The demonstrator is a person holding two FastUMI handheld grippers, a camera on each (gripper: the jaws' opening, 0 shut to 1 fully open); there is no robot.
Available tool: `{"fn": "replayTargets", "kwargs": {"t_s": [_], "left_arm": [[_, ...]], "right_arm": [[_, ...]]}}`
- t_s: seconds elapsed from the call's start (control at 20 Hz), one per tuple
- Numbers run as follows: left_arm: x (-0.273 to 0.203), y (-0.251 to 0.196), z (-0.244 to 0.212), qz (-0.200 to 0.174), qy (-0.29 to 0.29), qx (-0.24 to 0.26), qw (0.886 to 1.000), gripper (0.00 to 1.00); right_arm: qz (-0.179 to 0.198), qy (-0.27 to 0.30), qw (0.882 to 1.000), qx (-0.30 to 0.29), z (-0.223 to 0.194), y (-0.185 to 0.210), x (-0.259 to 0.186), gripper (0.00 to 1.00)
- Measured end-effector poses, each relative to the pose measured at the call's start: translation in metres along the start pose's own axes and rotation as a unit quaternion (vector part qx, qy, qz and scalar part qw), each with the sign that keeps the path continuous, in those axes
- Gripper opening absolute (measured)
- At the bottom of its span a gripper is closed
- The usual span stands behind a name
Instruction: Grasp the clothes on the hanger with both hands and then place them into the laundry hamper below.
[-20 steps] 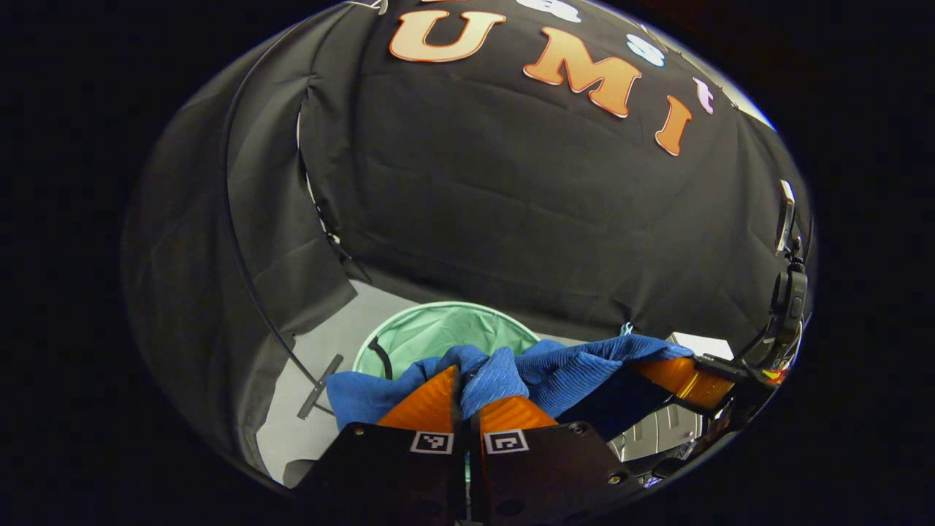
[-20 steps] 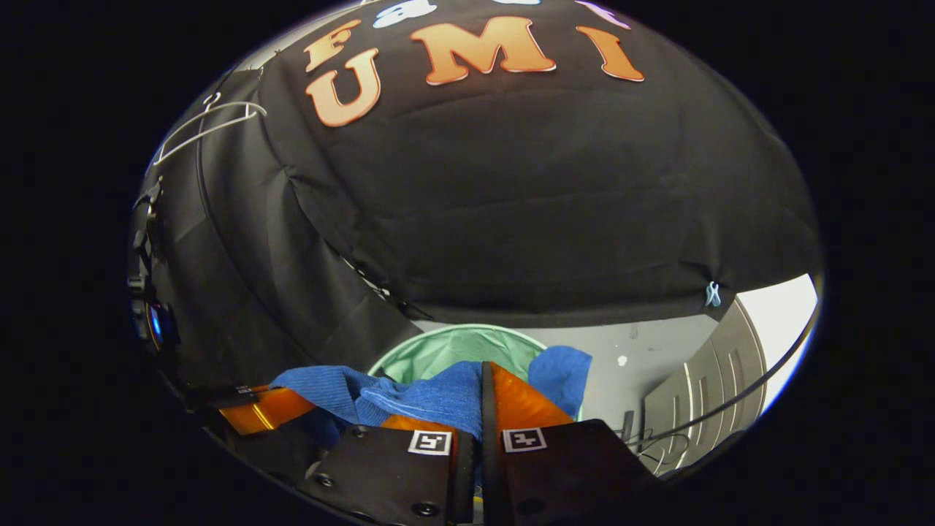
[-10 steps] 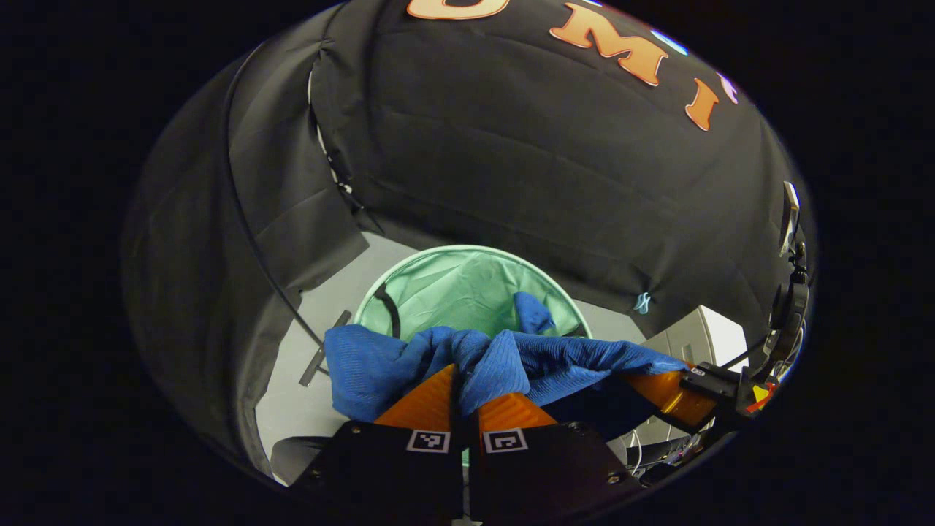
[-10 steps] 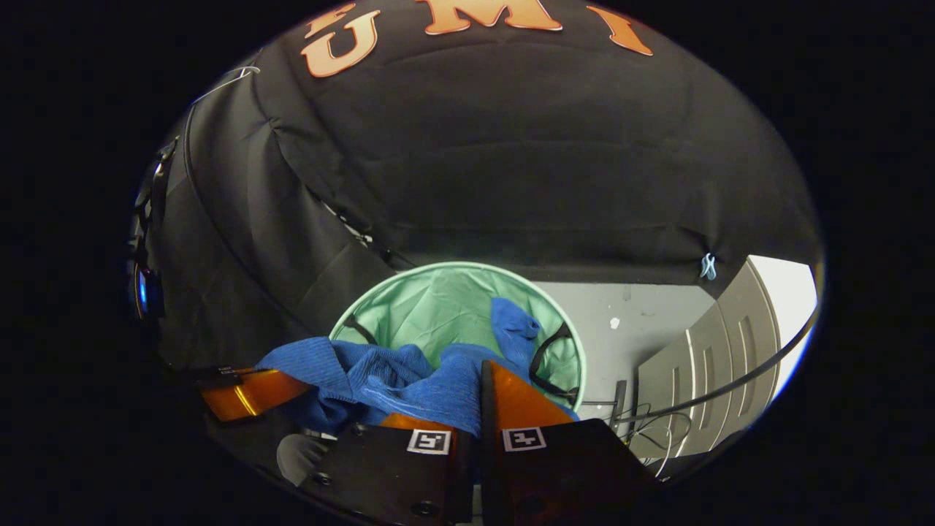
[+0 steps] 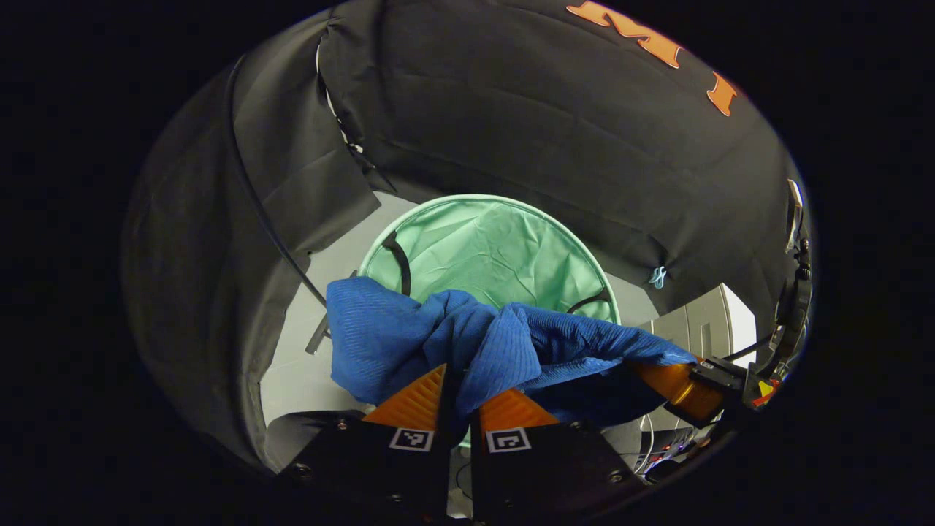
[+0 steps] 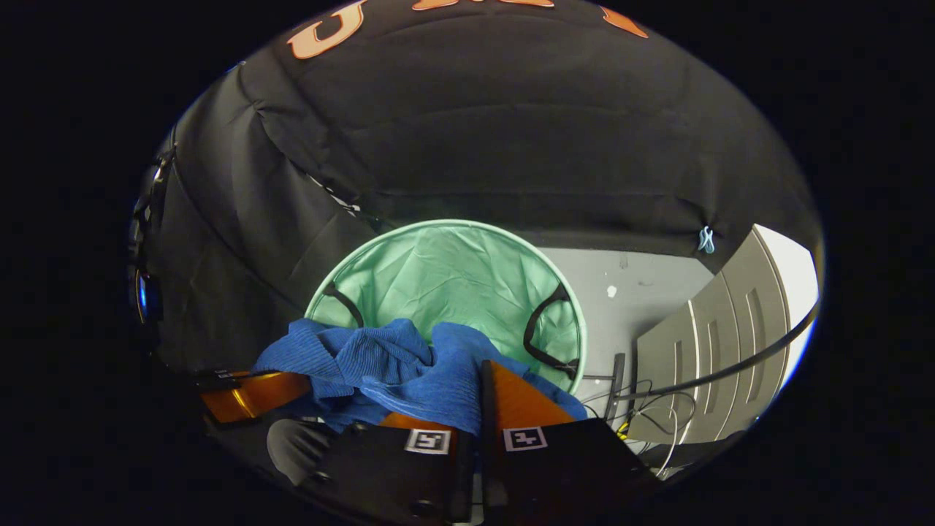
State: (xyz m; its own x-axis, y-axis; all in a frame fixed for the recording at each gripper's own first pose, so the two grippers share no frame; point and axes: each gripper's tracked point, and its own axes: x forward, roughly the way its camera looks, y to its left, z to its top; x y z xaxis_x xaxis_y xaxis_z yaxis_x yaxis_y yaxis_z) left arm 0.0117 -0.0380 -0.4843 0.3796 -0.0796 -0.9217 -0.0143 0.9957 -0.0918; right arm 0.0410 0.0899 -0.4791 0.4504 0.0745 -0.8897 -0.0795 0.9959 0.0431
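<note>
A blue knit garment point(image 5: 467, 343) hangs bunched between both grippers, above the near rim of a round mint-green laundry hamper point(image 5: 497, 248) with black handles. My left gripper point(image 5: 456, 383) is shut on a fold of it, orange fingers pressed together. In the left gripper view the right gripper point(image 5: 683, 383) holds the cloth's other end at lower right. In the right gripper view the garment point(image 6: 394, 365) drapes over my right gripper point(image 6: 478, 380), which is shut on it; the left gripper point(image 6: 248, 394) shows at lower left. The hamper point(image 6: 445, 277) lies open below, its inside bare.
Black cloth walls close in behind and to the left of the hamper. A grey floor point(image 6: 635, 292) surrounds it. A grey paneled cabinet point(image 6: 723, 336) and loose cables point(image 6: 643, 402) sit to the right. A black strut point(image 5: 318, 340) lies on the floor at left.
Both grippers have tilted down with the garment; the hamper's opening shows much fuller. The cloth end that dangled inside the hamper has drawn back to the bunch.
</note>
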Motion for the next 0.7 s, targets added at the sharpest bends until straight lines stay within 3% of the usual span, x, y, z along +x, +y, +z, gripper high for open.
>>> {"fn": "replayTargets", "kwargs": {"t_s": [0.05, 0.1, 0.15, 0.2, 0.25, 0.3, 0.4, 0.45, 0.5, 0.7], "left_arm": [[-0.001, 0.000, 0.000, 0.001, 0.001, 0.003, 1.000, 0.19], [-0.002, 0.002, -0.001, 0.008, 0.001, 0.005, 1.000, 0.24], [0.000, 0.007, -0.003, 0.016, 0.001, 0.010, 1.000, 0.43], [-0.003, 0.011, -0.001, 0.023, -0.001, 0.015, 1.000, 0.61], [-0.004, 0.013, 0.000, 0.027, -0.003, 0.016, 1.000, 0.80], [-0.004, 0.011, 0.001, 0.029, -0.006, 0.014, 0.999, 0.84], [-0.012, 0.010, -0.002, 0.032, -0.007, 0.015, 0.999, 0.81], [-0.015, 0.010, -0.002, 0.034, -0.008, 0.018, 0.999, 0.85], [-0.018, 0.012, -0.001, 0.038, -0.011, 0.021, 0.999, 0.86], [-0.034, 0.017, 0.009, 0.052, -0.037, 0.030, 0.997, 0.97]], "right_arm": [[-0.001, -0.002, 1.000, -0.001, 0.001, -0.002, 0.001, 0.28], [-0.007, -0.004, 1.000, -0.003, 0.001, -0.006, -0.002, 0.42], [-0.007, -0.005, 1.000, -0.003, 0.001, -0.005, -0.006, 0.53], [-0.008, -0.007, 1.000, -0.004, 0.001, -0.006, -0.006, 0.43], [-0.008, -0.009, 1.000, -0.003, 0.002, -0.004, -0.009, 0.58], [-0.009, -0.011, 1.000, -0.002, 0.001, -0.005, -0.010, 0.48], [-0.011, -0.012, 1.000, 0.001, 0.001, -0.006, -0.013, 0.56], [-0.011, -0.014, 1.000, 0.002, 0.001, -0.006, -0.015, 0.60], [-0.009, -0.016, 1.000, 0.005, 0.002, -0.005, -0.017, 0.70], [-0.007, -0.035, 0.999, 0.002, 0.008, -0.003, -0.033, 0.80]]}}
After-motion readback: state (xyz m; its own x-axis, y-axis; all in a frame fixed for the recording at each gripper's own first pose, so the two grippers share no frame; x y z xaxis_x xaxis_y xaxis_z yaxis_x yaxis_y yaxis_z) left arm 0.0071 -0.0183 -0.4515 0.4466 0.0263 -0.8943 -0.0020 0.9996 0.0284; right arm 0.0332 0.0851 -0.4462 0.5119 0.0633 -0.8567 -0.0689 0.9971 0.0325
